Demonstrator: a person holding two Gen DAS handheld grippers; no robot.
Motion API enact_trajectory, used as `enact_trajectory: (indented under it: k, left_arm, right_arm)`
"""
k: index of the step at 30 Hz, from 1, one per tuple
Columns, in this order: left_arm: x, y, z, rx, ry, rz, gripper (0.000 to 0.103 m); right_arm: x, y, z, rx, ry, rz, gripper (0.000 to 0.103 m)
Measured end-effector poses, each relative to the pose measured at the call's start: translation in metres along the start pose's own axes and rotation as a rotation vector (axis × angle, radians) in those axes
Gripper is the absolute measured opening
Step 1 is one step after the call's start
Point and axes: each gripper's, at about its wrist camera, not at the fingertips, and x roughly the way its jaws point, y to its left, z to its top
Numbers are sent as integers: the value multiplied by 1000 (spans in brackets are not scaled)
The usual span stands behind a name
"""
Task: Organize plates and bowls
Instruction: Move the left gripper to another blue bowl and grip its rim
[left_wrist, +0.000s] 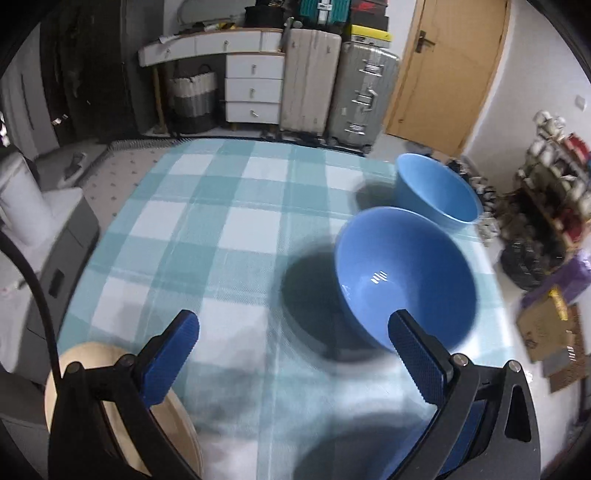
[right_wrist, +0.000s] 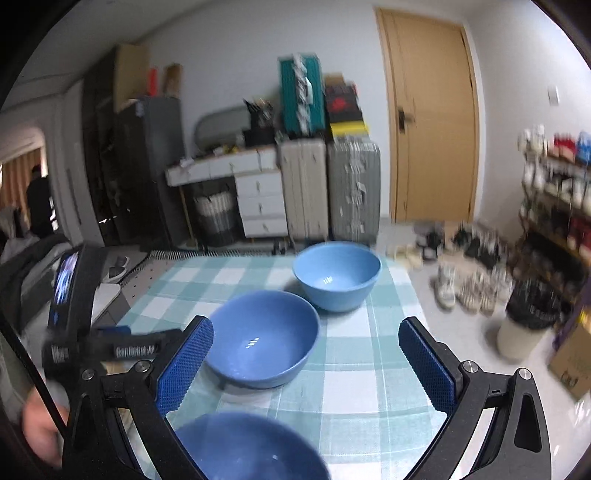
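Claws first: the left claw (left_wrist: 293, 334) is spread wide with nothing between its blue pads, and the right claw (right_wrist: 306, 341) gapes just as wide, also holding nothing. Below the left claw, at the near desk edge, lies a beige plate (left_wrist: 173, 424), perhaps wooden, though blur hides the grain. Under the right claw sits the nearest blue bowl (right_wrist: 251, 450). Farther along the checked tablecloth (left_wrist: 229, 229) stands a middle blue bowl (right_wrist: 264, 336), upright, and beyond it, near the far right corner, a lighter blue bowl (right_wrist: 337, 275). Suitcases (right_wrist: 328, 192) stand behind.
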Motion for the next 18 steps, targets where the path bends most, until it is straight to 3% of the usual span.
enact_trajectory:
  k: [4,7,9,12,16,18]
  left_arm:
    - [25,-10,10,31,67,7,103]
    - [41,-13,20,28,99,8,103]
    - [54,-14,28,20,132,-12,103]
    - [69,-15,34,17,171,-21,103]
    - [86,-12,34,-23,216,-40,103]
    - [95,-14,31,-21,240,-35,103]
  right_arm:
    - [67,-24,23,72,189,63,102]
    - [122,-28,25,16,356,8,97]
    - [142,-29,22,5,396,31,72]
    - [171,-31,14,-2,480,20,71]
    - [190,-37,4,13,492,-5,71]
    - [199,-40,-1,32,509,4,62]
